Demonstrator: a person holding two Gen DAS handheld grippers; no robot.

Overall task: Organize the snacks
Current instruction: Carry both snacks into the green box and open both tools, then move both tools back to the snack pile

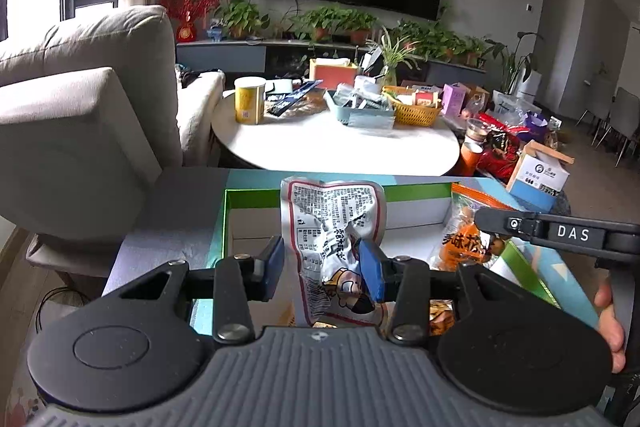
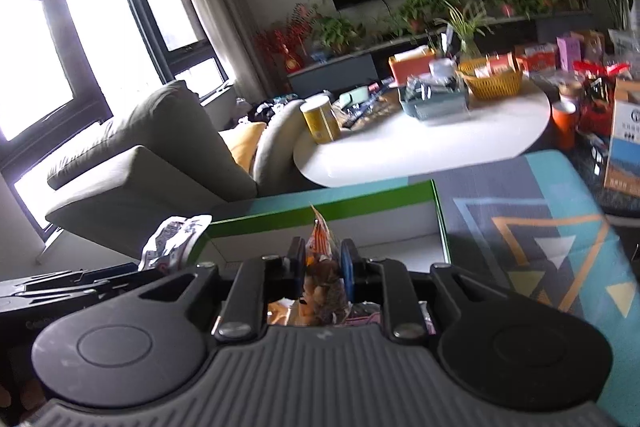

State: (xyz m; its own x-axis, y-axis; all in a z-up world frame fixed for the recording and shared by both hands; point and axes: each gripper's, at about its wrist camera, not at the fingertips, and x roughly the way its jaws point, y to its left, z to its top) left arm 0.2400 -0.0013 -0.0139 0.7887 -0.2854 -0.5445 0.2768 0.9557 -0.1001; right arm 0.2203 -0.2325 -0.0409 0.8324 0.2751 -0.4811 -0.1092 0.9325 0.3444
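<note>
My left gripper (image 1: 322,267) has its jaws parted around a white snack packet (image 1: 334,227) with black print; only the right pad (image 1: 372,271) touches it, above an open green-rimmed box (image 1: 236,191). My right gripper (image 2: 321,269) is shut on an orange clear snack bag (image 2: 324,279) over the same box (image 2: 360,201). In the left wrist view that bag (image 1: 464,239) and the right gripper's black arm (image 1: 560,229) sit at right. The white packet (image 2: 172,239) shows at left in the right wrist view.
The box sits on a patterned teal and grey mat (image 2: 540,235). Beyond is a round white table (image 1: 332,147) with a yellow tub (image 1: 249,99), a blue tray (image 1: 360,109) and a yellow basket (image 1: 414,107). A grey sofa (image 1: 80,115) is at left. More boxes and bags (image 1: 536,171) stand at right.
</note>
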